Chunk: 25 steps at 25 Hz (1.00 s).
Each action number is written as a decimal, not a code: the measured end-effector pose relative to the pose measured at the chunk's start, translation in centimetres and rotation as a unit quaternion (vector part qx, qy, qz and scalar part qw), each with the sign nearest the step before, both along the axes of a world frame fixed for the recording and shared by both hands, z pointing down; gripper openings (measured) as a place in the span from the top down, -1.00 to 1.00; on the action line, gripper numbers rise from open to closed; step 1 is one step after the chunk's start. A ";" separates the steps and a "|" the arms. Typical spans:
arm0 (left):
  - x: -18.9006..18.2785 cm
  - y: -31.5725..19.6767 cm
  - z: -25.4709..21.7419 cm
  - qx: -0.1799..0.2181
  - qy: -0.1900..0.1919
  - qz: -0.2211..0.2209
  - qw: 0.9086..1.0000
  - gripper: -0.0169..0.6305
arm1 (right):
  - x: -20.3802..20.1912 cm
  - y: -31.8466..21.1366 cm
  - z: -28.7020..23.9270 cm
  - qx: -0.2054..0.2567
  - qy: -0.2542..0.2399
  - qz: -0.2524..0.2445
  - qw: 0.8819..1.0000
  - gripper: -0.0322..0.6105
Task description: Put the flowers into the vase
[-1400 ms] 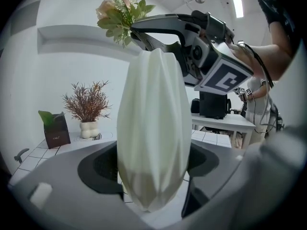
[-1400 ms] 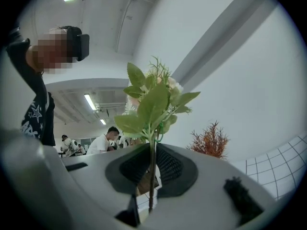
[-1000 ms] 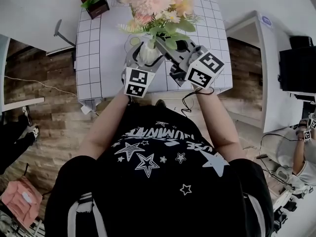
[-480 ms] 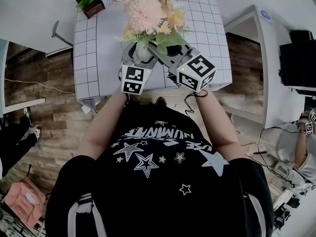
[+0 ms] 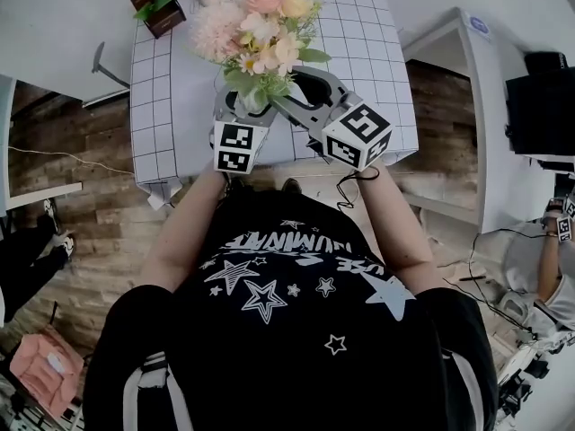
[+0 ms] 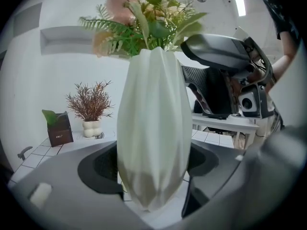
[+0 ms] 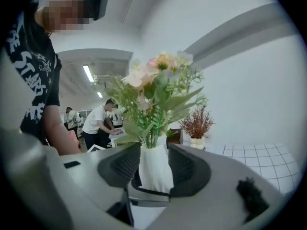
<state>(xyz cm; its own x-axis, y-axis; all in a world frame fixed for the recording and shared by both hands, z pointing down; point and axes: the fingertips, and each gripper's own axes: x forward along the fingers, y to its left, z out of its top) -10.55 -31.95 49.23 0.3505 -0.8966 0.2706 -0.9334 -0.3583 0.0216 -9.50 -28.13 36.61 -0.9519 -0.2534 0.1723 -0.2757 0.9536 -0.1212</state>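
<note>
A white fluted vase (image 6: 153,138) stands on the white gridded table (image 5: 377,43), and my left gripper (image 6: 153,178) is shut on its lower body. The bouquet of pink, peach and cream flowers (image 5: 260,34) with green leaves sits in the vase's mouth (image 5: 254,100). My right gripper (image 5: 301,86) is just right of the vase at stem height. Its jaws have just been opening and now stand open. In the right gripper view the pads flank the vase (image 7: 154,169) without touching it, and the flowers (image 7: 153,95) rise above them.
At the table's far end stand a small brown box with a green plant (image 5: 162,3) and a dried plant in a white pot (image 6: 91,104). The table's near edge lies right under my grippers. People work at desks in the background (image 7: 98,121).
The bouquet has sunk lower into the vase. My right gripper came down a little and its jaws opened, letting go of the stems. The left gripper stayed put on the vase.
</note>
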 end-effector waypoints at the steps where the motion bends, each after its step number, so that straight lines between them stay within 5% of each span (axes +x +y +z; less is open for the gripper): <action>1: 0.0 0.0 0.1 0.000 -0.001 0.001 1.000 -0.25 | 0.3 0.0 0.2 -0.003 -0.001 0.001 1.000 0.35; 11: -0.4 0.4 0.5 0.006 -0.022 -0.015 1.000 -0.27 | 3.2 0.6 1.6 -0.022 0.006 -0.003 1.000 0.35; 17: -0.6 1.2 1.0 -0.013 -0.002 -0.035 0.999 -0.56 | 5.3 0.5 2.1 -0.033 0.002 -0.005 0.999 0.35; 25: -3.4 6.1 1.7 -0.049 0.035 -0.131 0.990 -0.55 | 8.2 0.4 3.0 -0.060 -0.012 -0.009 0.998 0.35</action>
